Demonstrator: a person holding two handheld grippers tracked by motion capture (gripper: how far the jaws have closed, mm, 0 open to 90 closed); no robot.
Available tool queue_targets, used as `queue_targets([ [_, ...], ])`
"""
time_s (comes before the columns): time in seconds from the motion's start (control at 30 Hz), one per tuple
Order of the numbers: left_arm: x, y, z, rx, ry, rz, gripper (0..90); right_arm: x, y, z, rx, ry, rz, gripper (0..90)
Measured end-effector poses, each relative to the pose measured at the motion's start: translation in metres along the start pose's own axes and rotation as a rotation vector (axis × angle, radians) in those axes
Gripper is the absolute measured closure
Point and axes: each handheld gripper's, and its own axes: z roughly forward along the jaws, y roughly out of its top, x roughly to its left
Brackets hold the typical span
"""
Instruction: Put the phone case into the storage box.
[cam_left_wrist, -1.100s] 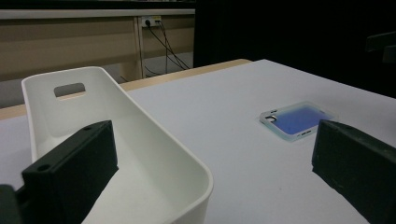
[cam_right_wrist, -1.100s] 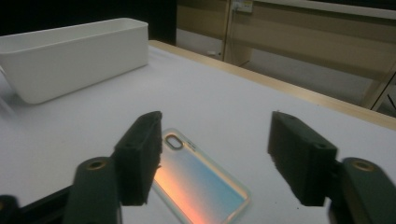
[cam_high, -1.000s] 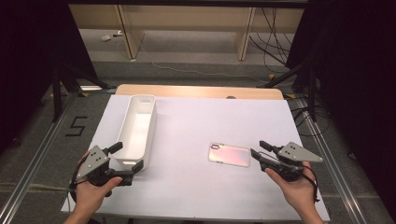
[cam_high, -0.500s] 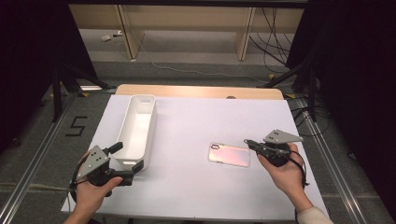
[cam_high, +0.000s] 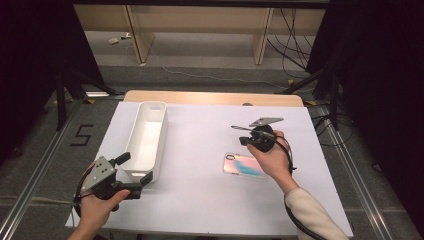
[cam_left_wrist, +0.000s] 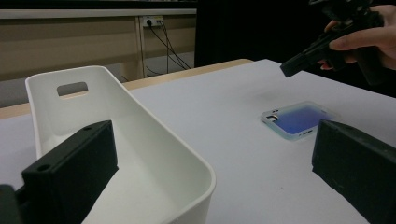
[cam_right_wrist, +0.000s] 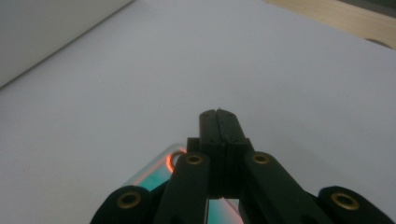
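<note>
Setting: a counter (cam_high: 200, 200) under a white sheet, a wooden strip along its far edge, dark curtains at both sides and cables on the floor beyond.
Bin: a long white bin (cam_high: 145, 140) stands on the left half of the counter, empty as far as can be seen, with a handle slot in its far end wall.
Case: a clear phone case (cam_high: 244, 164) with a blue-tinted inside lies flat on the right half, well apart from the bin.
Step in hand: judged from the layout, the person is bringing the right gripper to the case to pick it up, likely for the bin.
Doing it well: the case lies flat and thin, so the jaws would need to part first, then come down low over one raised edge and pinch the rim rather than press on the flat face. A shallow angle and a slow close should keep the light case from sliding on the smooth sheet.
Right gripper: the right gripper (cam_high: 238, 129) hangs above the counter just past the far edge of the case, tips pointing toward the bin. Its jaws have just been closing and now meet, clenched on nothing. In its own view the case peeks out beneath the jaws.
Left gripper: the left gripper (cam_high: 134, 170) sits at the near end of the bin, jaws spread wide, holding nothing. Whether a jaw touches the bin wall cannot be told.
</note>
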Motion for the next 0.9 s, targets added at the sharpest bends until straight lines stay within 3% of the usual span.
queue_targets([
  [0.03, 0.000, 0.000, 0.000, 0.000, 0.001, 0.000, 0.0, -0.001, 0.002, 0.007, -0.010, 0.003, -0.035, 90.0],
  [0.07, 0.000, 0.000, -0.001, 0.001, 0.002, 0.001, 0.0, 0.001, 0.004, 0.012, 0.002, 0.002, -0.016, 90.0],
  [0.1, 0.000, 0.000, -0.001, 0.001, 0.002, 0.000, 0.0, 0.001, 0.005, 0.017, 0.014, -0.007, -0.037, 90.0],
  [0.13, 0.000, 0.000, -0.001, 0.001, 0.002, 0.000, 0.0, 0.003, 0.007, 0.020, 0.029, -0.005, -0.017, 90.0],
  [0.17, 0.000, 0.000, -0.001, 0.001, 0.003, 0.000, 0.0, 0.003, 0.007, 0.026, 0.018, -0.018, -0.034, 90.0],
  [0.2, 0.000, -0.001, -0.001, 0.001, 0.003, 0.001, 0.0, 0.006, 0.008, 0.029, 0.057, -0.010, -0.003, 90.0],
  [0.23, 0.000, 0.000, -0.001, 0.001, 0.003, 0.001, 0.0, 0.007, 0.009, 0.037, 0.079, -0.012, -0.017, 90.0],
  [0.33, 0.000, 0.000, -0.001, 0.001, 0.003, 0.002, 0.0, 0.009, 0.009, 0.044, 0.087, -0.017, -0.003, 90.0],
  [0.37, 0.000, 0.000, -0.001, 0.001, 0.003, 0.002, 0.0, 0.012, 0.009, 0.045, 0.121, -0.017, 0.020, 90.0],
  [0.4, 0.000, 0.000, -0.001, 0.001, 0.004, 0.002, 0.0, 0.011, 0.008, 0.048, 0.125, -0.018, 0.000, 90.0],
  [0.5, 0.000, -0.001, -0.002, 0.002, 0.005, 0.002, 0.0, 0.012, 0.008, 0.053, 0.129, -0.024, 0.026, 90.0],
  [0.53, 0.000, -0.001, -0.002, 0.002, 0.004, 0.002, 0.0, 0.009, 0.008, 0.055, 0.133, -0.020, -0.007, 90.0],
  [0.57, 0.000, -0.001, -0.001, 0.003, 0.003, 0.001, 0.0, 0.010, 0.008, 0.058, 0.135, -0.022, 0.013, 90.0],
  [0.7, 0.000, 0.000, -0.002, 0.002, 0.002, 0.002, 0.0, 0.009, 0.007, 0.063, 0.145, -0.029, 0.000, 90.0],
  [0.9, 0.000, -0.001, -0.002, 0.002, 0.002, 0.001, 0.0, 0.009, 0.006, 0.068, 0.183, -0.028, 0.018, 90.0],
])
